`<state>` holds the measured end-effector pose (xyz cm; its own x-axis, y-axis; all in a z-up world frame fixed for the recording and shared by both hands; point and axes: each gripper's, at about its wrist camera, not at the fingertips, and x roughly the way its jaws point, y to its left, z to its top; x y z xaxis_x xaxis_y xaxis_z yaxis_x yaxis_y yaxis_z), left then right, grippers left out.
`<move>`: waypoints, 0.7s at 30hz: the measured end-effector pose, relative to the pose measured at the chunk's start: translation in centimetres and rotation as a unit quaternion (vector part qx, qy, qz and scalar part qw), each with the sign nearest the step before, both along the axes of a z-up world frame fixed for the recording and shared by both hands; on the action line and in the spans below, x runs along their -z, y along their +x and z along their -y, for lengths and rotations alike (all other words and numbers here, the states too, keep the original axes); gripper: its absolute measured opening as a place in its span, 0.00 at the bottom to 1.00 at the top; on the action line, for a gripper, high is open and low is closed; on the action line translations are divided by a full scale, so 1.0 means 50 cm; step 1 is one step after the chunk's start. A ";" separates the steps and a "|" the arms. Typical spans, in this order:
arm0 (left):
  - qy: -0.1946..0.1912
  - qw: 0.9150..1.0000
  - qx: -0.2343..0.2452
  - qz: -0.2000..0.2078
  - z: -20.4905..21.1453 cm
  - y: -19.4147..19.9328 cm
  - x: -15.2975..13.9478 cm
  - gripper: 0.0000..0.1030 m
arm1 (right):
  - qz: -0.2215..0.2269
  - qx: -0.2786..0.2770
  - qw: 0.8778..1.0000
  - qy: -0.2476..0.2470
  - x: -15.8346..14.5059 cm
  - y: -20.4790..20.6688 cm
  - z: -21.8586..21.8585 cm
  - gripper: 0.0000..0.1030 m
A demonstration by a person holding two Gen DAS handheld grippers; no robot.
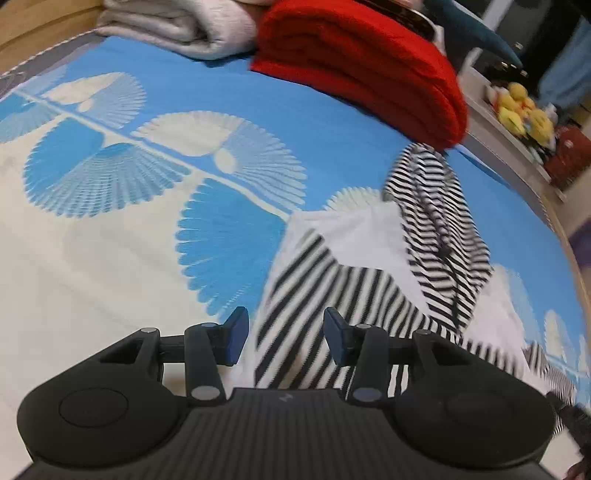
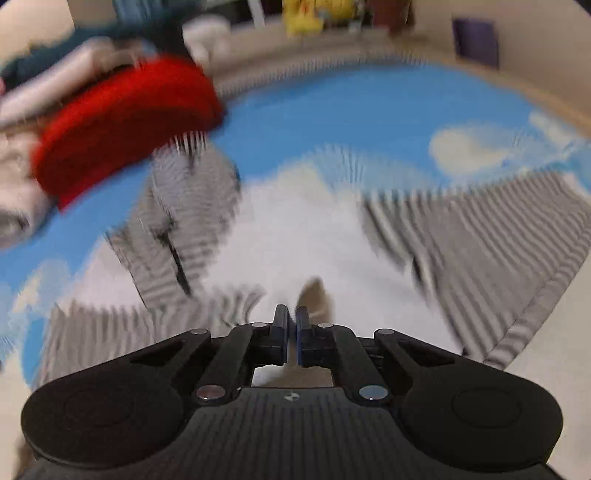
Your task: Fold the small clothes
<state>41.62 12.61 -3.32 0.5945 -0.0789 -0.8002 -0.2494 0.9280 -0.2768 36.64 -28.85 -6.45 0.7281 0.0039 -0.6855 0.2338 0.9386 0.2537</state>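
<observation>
At lower centre of the blurred right view, the right gripper point(image 2: 291, 328) is nearly closed, grip contents unclear. The left gripper point(image 1: 284, 334) gapes empty over the striped garment point(image 1: 295, 317). Cloth may slip, spoiling the fold.

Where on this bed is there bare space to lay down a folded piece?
The widest bare patch is the bedspread left of the striped garment, in front of the grey folded blanket. The far side is crowded by that blanket and the red folded blanket, whose corner meets the garment's hood.
</observation>
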 end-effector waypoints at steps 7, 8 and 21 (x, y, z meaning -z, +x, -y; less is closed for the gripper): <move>0.000 0.994 0.045 -0.101 0.023 0.012 0.089 0.37 | -0.126 0.070 0.990 -0.009 0.060 0.001 0.054 0.07; 0.017 0.992 0.037 -0.116 0.021 0.011 0.099 0.34 | -0.126 0.094 0.988 -0.006 0.063 -0.003 0.061 0.09; 0.075 0.989 0.094 -0.086 0.067 -0.024 0.069 0.34 | -0.112 -0.003 0.993 0.046 0.074 0.015 0.040 0.27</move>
<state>40.43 9.28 -6.75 0.4352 -0.0486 -0.8990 -0.1001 0.9897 -0.1019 37.39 -30.84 -10.15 0.5571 0.0784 -0.8268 0.2879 0.9156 0.2808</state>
